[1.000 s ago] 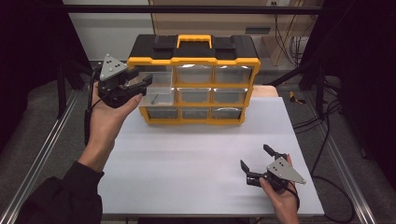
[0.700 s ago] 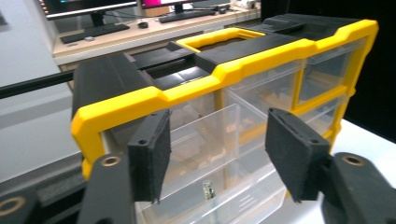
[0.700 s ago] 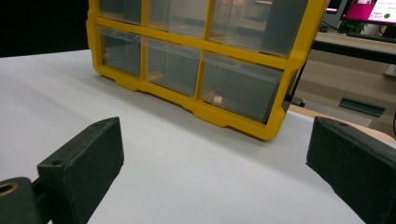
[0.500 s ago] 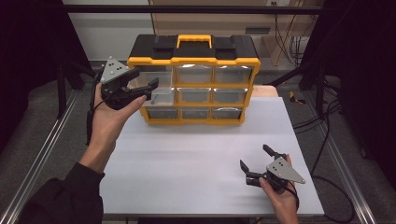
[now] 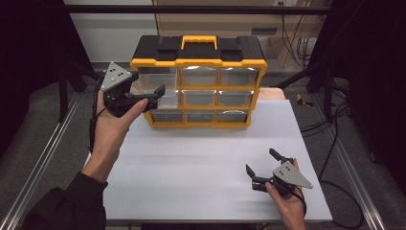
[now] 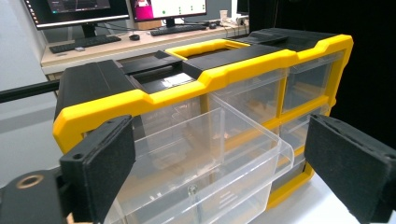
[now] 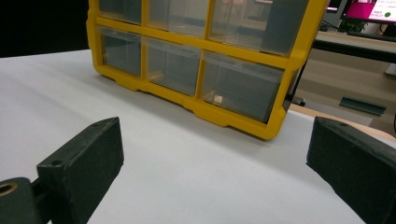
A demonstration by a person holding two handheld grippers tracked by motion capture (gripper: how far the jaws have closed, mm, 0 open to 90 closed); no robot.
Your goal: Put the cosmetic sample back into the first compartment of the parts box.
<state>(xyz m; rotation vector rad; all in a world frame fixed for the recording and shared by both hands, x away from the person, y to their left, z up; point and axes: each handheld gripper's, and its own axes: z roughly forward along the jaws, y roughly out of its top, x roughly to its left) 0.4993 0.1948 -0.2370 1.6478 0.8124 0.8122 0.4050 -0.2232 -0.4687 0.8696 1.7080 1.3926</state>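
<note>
Left gripper at top-left corner of the yellow & black drawer box, fingers wide, either side of the clear top-left drawer, which sticks out from the box; not gripping it. Box stands at far edge of white surface. Right gripper low, near front-right of surface, fingers wide, holding nothing.

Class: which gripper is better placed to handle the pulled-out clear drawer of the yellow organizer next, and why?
Left. The left gripper is open at the pulled-out drawer of the organizer; the right gripper is open low over the white table, well apart.
</note>
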